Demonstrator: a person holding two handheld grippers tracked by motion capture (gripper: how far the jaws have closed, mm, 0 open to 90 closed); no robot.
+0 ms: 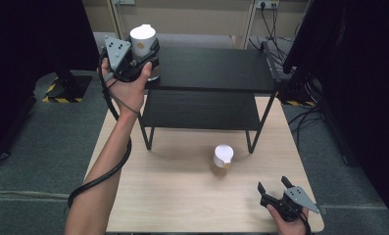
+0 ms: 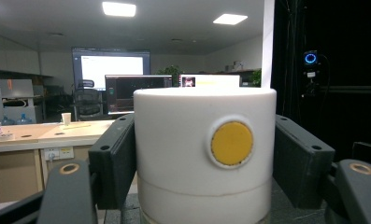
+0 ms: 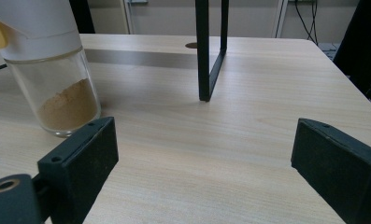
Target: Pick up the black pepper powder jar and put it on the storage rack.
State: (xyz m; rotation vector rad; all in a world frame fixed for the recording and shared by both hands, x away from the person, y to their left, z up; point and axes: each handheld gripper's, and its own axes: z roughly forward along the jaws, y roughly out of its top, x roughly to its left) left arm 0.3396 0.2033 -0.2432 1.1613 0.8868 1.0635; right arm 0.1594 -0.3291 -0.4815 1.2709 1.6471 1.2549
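Note:
A white-lidded jar point(image 1: 144, 44) stands at the left end of the black shelf's top board point(image 1: 211, 68). My left gripper point(image 1: 145, 61) is shut on it; in the left gripper view both black pads point(image 2: 114, 158) press the sides of the white lid point(image 2: 183, 144), which carries a yellow round button point(image 2: 231, 143). A second jar point(image 1: 223, 156) with a white lid stands on the wooden table, in front of the shelf. In the right gripper view this jar point(image 3: 57, 88) shows glass with brown powder at the far left. My right gripper point(image 1: 274, 188) rests open at the table's front right, nothing between its jaws.
The black two-level shelf point(image 1: 202, 110) stands on the back half of the light wooden table point(image 1: 182, 196); one of its thin legs point(image 3: 206, 56) rises ahead of the right gripper. Dark screens flank the table, and cables lie on the floor at the right.

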